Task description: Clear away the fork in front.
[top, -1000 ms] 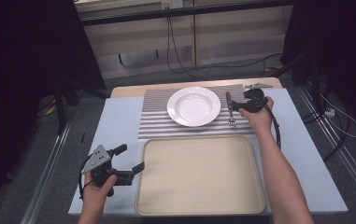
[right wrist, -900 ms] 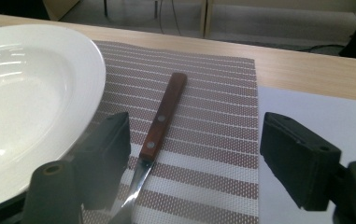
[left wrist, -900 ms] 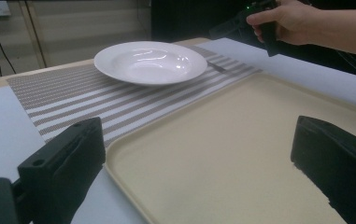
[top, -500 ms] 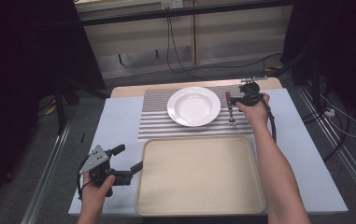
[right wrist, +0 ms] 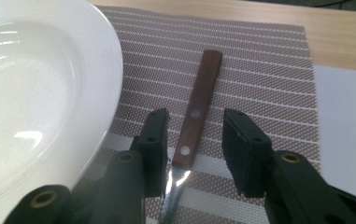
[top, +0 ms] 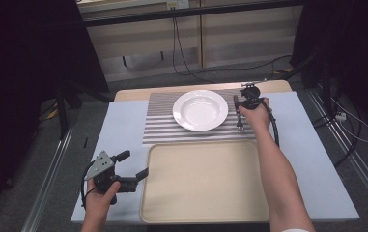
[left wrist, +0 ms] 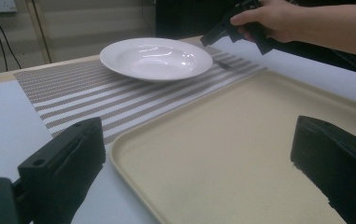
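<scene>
Right claw [right wrist: 192, 140] straddles the fork [right wrist: 195, 122] low on its wooden handle, jaws just been closing, gaps still showing on both sides, so not clamped yet; fork lies flat on the striped placemat [top: 164, 126], just right of the plate [top: 200, 110]; left claw [top: 134, 166] wide apart, holding nothing, at the tray's [top: 205, 212] left edge, near side of the plate.

Risks, my read: handle is thin and flat to the mat, so pads may ride over it or pinch the weave; left jaw sits near the plate rim and could nudge it.

Materials: pale blue worktop [top: 312, 159] smooth; beige tray, matte, rounded lip; woven grey-white mat; glossy white round plate; handle brown wood, two rivets, steel neck.
</scene>
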Action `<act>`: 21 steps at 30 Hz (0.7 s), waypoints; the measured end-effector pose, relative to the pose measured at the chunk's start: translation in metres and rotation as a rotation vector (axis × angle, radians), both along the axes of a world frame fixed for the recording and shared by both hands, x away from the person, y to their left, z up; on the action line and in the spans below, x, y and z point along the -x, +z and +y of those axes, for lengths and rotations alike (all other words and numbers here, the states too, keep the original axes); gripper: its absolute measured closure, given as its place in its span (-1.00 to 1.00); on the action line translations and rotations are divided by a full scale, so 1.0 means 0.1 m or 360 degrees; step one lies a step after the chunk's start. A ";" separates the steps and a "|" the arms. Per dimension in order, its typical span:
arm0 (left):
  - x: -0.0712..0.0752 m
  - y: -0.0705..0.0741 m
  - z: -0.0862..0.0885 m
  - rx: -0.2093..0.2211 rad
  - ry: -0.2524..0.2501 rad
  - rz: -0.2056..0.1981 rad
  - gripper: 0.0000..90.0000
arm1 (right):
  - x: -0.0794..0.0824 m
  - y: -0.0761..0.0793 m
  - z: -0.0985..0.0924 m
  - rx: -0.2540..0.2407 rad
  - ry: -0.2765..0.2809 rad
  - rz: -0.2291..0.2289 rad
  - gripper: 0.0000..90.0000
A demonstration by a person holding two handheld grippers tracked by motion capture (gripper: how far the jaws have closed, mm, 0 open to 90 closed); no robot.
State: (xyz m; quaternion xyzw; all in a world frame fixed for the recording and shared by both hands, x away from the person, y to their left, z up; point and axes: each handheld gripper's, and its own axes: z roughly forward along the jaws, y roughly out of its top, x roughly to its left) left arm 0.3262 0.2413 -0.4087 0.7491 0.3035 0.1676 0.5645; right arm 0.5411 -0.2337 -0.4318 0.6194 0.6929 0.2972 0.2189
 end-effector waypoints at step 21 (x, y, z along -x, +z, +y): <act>-0.01 0.00 0.06 0.0004 0.0032 0.0001 -0.92 | -0.12 -0.17 0.05 -0.0075 -0.0097 0.0169 0.67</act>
